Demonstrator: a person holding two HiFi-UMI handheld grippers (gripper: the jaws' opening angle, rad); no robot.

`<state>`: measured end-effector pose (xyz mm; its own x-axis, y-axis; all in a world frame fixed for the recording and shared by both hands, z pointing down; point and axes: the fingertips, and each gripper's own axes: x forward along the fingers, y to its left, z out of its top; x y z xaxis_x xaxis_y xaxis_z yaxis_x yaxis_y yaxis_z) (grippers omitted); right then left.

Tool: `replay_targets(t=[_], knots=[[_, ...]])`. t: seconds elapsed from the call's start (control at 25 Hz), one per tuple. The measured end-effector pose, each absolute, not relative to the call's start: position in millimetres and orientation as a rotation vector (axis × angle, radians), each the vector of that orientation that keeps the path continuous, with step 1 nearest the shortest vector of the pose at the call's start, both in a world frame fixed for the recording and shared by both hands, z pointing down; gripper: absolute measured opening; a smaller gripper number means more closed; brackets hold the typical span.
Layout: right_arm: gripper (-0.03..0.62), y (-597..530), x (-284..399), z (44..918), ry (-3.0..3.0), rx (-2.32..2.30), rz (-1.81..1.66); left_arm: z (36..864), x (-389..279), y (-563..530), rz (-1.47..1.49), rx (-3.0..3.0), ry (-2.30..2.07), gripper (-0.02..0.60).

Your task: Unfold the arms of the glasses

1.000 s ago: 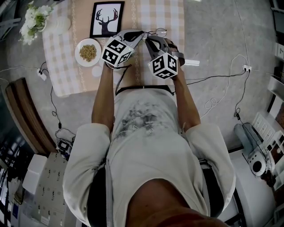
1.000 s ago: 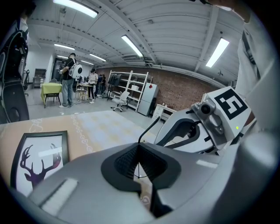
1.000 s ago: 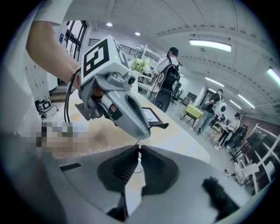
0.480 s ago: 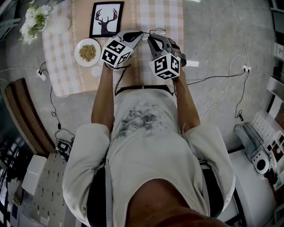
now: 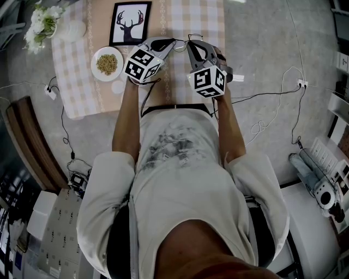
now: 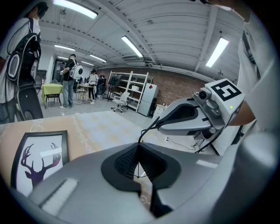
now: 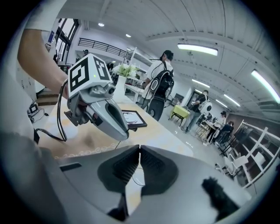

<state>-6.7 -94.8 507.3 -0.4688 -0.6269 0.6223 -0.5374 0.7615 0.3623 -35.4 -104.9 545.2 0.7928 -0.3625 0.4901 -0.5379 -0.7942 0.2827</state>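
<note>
Left gripper point(image 6: 139, 148), grey plastic: jaws together, clamped on the thin black wire-framed glasses point(image 6: 148, 130). One fine wire runs from the jaw tips up to the tip of the right gripper point(image 7: 139, 151). The right gripper's jaws have just been closing and now meet on the frame; a curved wire shows through the gap below the pads.

Head view: glasses point(image 5: 192, 38) held off the surface between both tips, over the checked-cloth tabletop point(image 5: 203, 16), toward its far right corner. Wire too fine to tell how the arms stand. Black-framed deer picture point(image 5: 131, 23) lies to their left.
</note>
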Motion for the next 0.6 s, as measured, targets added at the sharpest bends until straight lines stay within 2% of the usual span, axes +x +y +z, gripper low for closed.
replay_targets(t=[0.6], knots=[[0.021,-100.8,19.1,494.8,-2.143,0.993,-0.131,545.2,-35.7,-100.2,0.594,2.574,-0.680,0.008]])
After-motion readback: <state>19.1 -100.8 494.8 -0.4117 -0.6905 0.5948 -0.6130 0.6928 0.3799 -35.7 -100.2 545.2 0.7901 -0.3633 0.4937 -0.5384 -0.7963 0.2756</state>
